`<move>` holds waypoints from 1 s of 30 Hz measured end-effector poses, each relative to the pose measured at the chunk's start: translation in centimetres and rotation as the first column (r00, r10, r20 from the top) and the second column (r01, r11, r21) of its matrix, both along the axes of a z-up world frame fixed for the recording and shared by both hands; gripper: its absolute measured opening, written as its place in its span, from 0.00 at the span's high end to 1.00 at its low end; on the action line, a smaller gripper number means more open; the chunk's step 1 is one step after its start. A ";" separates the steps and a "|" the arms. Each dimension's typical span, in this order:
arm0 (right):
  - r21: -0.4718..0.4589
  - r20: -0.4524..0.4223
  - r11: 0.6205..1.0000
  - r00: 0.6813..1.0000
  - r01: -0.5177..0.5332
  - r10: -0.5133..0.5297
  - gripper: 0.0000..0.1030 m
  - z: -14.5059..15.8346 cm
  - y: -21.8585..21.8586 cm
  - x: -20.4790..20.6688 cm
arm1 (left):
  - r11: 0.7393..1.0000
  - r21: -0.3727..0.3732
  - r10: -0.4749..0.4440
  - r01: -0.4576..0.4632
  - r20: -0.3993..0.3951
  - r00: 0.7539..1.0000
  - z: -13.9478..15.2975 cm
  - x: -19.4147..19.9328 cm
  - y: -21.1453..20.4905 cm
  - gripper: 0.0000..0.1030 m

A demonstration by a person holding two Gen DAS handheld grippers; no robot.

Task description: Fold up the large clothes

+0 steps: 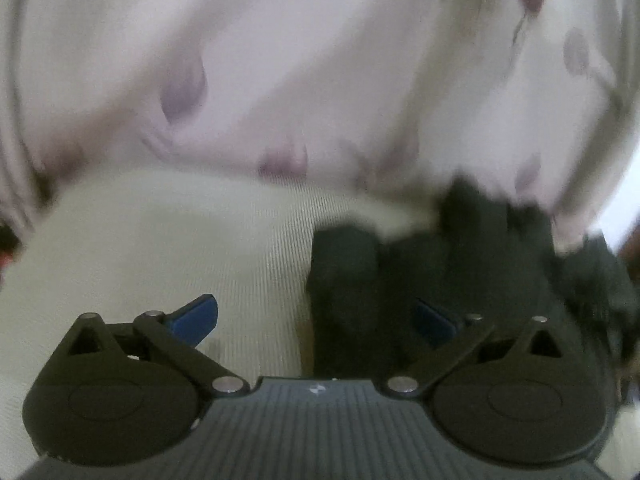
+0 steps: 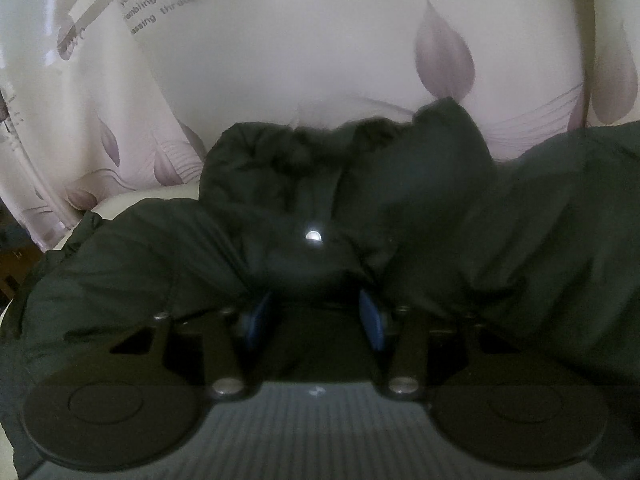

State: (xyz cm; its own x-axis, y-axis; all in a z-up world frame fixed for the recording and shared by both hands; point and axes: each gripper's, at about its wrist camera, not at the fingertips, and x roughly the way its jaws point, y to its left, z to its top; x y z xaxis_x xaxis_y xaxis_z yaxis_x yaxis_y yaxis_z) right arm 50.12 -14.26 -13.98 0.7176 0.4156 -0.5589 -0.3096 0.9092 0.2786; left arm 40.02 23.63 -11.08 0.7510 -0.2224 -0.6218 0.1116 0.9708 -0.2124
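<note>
A large dark padded jacket [image 2: 400, 208] with a silver snap [image 2: 313, 235] fills the lower half of the right wrist view. My right gripper [image 2: 316, 312] has its blue pads [image 2: 374, 320] closed partway on a bunched fold of the jacket. In the left wrist view, part of the same dark jacket [image 1: 460, 260] lies at the right on a cream ribbed surface [image 1: 168, 248]. My left gripper [image 1: 316, 316] is wide open; its left blue pad [image 1: 196, 318] is over the cream surface and its right pad is against the dark fabric. The view is blurred.
A pale curtain with purple leaf prints [image 2: 444, 52] hangs behind the surface; it also shows in the left wrist view [image 1: 280, 80]. Dark furniture shows at the far left edge [image 2: 12, 264].
</note>
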 end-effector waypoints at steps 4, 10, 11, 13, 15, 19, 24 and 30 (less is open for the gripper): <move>0.007 0.006 1.000 1.000 0.000 0.000 0.55 -0.1 -0.2 0.0 | 0.987 -0.130 -0.101 0.090 -0.074 0.992 -2.9 1.3 0.4 0.05; 0.016 0.012 1.000 1.000 0.001 -0.002 0.55 -0.1 -0.2 -0.1 | 0.928 -0.303 -0.236 0.217 -0.028 0.971 -4.7 4.2 0.5 0.25; 0.020 0.013 1.000 1.000 0.001 -0.002 0.55 -0.1 -0.3 -0.1 | 0.897 -0.373 -0.276 0.239 -0.047 0.960 -5.2 4.8 0.5 0.55; 0.028 0.011 1.000 1.000 0.002 -0.003 0.55 -0.1 -0.3 0.0 | 0.863 -0.456 -0.273 0.219 -0.054 0.961 -6.1 5.1 0.5 0.57; 0.029 0.013 1.000 1.000 0.004 -0.004 0.55 -0.1 -0.3 -0.1 | 0.873 -0.442 -0.244 0.209 -0.024 0.970 -5.7 4.0 0.1 0.62; 0.044 0.016 0.999 1.000 0.014 -0.015 0.54 0.1 -0.4 -0.3 | 0.887 -0.426 -0.174 0.178 0.050 0.983 -3.4 0.9 -0.2 0.76; 0.093 0.121 0.994 0.990 0.064 -0.075 0.50 1.9 -1.2 -3.9 | 0.926 -0.337 -0.154 0.168 0.069 0.986 -0.7 -1.3 -1.9 0.79; -0.060 0.362 0.998 0.932 0.031 -0.007 0.50 6.0 0.0 -10.7 | 0.929 -0.352 -0.111 0.117 0.039 0.993 -0.4 -2.3 -2.2 0.80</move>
